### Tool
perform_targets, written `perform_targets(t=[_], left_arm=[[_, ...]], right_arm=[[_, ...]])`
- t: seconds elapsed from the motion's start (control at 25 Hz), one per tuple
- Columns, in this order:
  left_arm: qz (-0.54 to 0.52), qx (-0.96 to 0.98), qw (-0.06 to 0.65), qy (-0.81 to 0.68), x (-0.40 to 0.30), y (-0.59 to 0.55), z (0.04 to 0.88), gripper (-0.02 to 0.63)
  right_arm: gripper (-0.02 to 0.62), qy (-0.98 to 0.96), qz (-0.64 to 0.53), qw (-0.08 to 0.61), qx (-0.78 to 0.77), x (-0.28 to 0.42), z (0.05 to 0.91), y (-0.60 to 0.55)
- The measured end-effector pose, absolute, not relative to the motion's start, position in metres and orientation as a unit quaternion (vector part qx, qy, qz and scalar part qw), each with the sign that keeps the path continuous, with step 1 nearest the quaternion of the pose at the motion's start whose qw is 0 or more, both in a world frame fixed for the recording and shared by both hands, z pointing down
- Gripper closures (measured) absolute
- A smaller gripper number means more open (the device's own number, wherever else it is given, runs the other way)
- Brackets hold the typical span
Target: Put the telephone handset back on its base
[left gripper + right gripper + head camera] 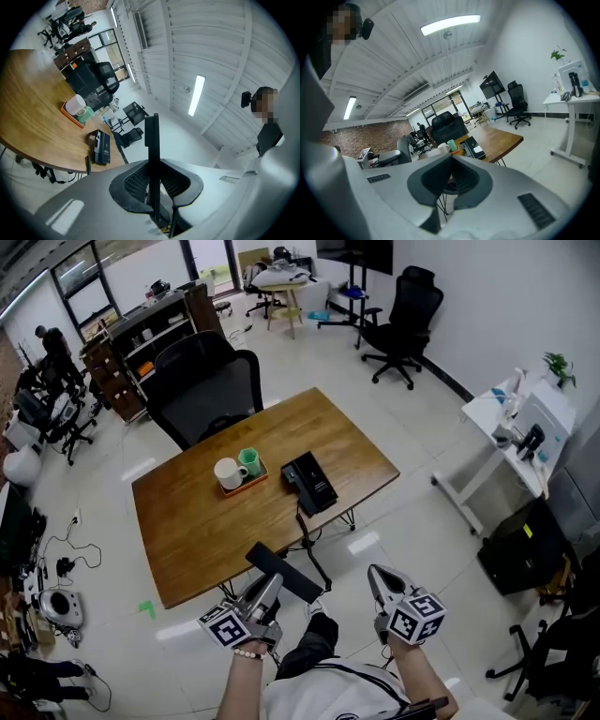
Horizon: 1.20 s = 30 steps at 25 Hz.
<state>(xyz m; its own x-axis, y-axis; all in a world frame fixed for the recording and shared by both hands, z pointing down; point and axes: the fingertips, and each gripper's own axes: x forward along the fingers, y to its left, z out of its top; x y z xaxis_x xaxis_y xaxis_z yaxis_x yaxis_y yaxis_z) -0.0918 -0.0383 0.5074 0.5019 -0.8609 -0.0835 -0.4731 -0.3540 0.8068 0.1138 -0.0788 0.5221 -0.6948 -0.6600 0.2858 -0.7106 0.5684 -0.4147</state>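
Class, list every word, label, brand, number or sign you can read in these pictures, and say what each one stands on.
Nothing here is legible enough to quote.
Telephone base: pale marks on its top, too small to read.
Marker cube on the left gripper, and marker cube on the right gripper: black-and-white square patterns, no letters.
Black case: a yellow mark, too small to read.

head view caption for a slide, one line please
Left gripper holds the black handset near the wooden table, where the phone base sits beside a tray; right gripper empty.
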Motion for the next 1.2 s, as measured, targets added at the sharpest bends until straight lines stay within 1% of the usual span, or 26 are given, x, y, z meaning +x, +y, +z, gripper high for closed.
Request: perform_targets(t=[0.36, 0.6, 0.92, 1.2], left_arm=[[-0.235, 0.788, 0.389, -0.417, -0.109, -0.108, 0.517, 0.535], [-0.212, 0.792, 0.397, -0.412, -0.12, -0.148, 0.54, 0.535], [-0.213, 0.793, 0.415, -0.391, -0.127, -0.19, 0.559, 0.535], [-0.204, 0.798, 0.424, -0.376, -0.123, -0.23, 0.578, 0.535]], right_arm=[[0.595, -0.886, 0.252, 0.065, 0.383, 0.082, 0.517, -0.138], [0.595, -0.888, 0.248, 0.078, 0.379, 0.062, 0.519, -0.169], [0.595, -0.889, 0.237, 0.101, 0.378, 0.05, 0.523, -0.199], [0.595, -0.89, 0.237, 0.1, 0.378, 0.044, 0.531, -0.223]])
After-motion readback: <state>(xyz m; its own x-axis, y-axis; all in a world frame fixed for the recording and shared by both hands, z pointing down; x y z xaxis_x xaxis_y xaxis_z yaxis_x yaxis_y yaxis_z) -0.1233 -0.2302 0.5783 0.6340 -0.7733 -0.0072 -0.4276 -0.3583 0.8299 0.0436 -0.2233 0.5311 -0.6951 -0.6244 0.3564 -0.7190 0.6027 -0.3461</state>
